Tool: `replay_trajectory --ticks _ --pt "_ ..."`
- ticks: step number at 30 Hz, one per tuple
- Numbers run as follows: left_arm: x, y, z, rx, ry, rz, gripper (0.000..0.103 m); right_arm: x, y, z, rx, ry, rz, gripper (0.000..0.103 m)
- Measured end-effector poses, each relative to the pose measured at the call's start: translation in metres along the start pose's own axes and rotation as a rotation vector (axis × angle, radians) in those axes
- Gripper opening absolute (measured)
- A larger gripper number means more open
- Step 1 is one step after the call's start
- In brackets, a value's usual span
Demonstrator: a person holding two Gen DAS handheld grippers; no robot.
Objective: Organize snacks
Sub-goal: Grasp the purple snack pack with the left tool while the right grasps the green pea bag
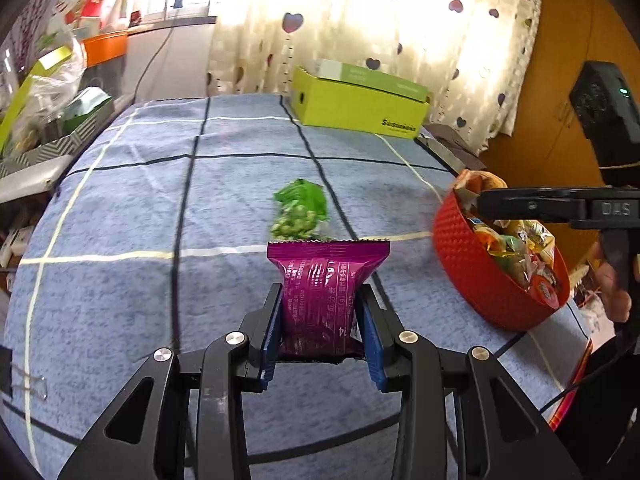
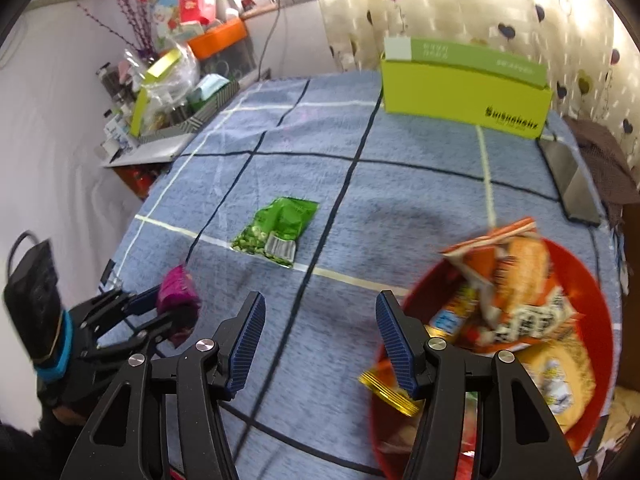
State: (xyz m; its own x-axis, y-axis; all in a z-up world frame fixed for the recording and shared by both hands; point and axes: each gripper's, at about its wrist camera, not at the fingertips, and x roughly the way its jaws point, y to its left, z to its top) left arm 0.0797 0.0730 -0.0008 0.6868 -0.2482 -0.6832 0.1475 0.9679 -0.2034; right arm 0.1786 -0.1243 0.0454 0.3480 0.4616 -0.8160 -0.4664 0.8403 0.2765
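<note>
Your left gripper (image 1: 320,312) is clenched on a purple snack packet (image 1: 326,280), its blue pads (image 1: 370,332) pressing both sides while the packet's crimped top edge stands up ahead of the fingers, above the blue checked tablecloth (image 1: 140,208). From the right wrist view the same packet (image 2: 178,294) shows blurred at the lower left, carried in that gripper (image 2: 172,312) by a hand in a dark sleeve (image 2: 24,440).

Your right gripper (image 2: 320,340) is released, nothing between its ribbed blue pads (image 2: 248,344); its right finger hangs over the near rim of the red bowl (image 2: 600,320), its left finger over bare cloth. In the left wrist view that gripper (image 1: 480,200) reaches in from the right over the bowl (image 1: 468,264).

The bowl sits at the right edge of the table, heaped with mixed snack packets, an orange one (image 2: 516,264) poking up highest and a gold-edged one (image 2: 388,390) draped over its near rim.

A green packet of peas (image 2: 280,226) lies flat on the cloth near the middle of the table, well apart from the bowl. A yellow-green cardboard box (image 2: 464,88) stands at the far edge, before a heart-patterned curtain (image 2: 460,4).
</note>
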Motion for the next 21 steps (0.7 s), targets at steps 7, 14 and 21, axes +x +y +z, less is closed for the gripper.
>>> replay_trajectory --ticks 7,14,21 --pt "-0.016 0.019 -0.004 -0.03 -0.036 0.004 0.037 0.044 0.009 0.029 0.154 0.038 0.118 0.068" --pt "-0.026 0.04 -0.008 -0.064 -0.046 0.007 0.037 0.086 0.019 0.054 0.216 0.089 0.127 0.07" --pt "-0.03 0.053 -0.011 -0.098 -0.056 0.01 0.037 0.114 0.018 0.063 0.228 0.129 0.056 0.072"
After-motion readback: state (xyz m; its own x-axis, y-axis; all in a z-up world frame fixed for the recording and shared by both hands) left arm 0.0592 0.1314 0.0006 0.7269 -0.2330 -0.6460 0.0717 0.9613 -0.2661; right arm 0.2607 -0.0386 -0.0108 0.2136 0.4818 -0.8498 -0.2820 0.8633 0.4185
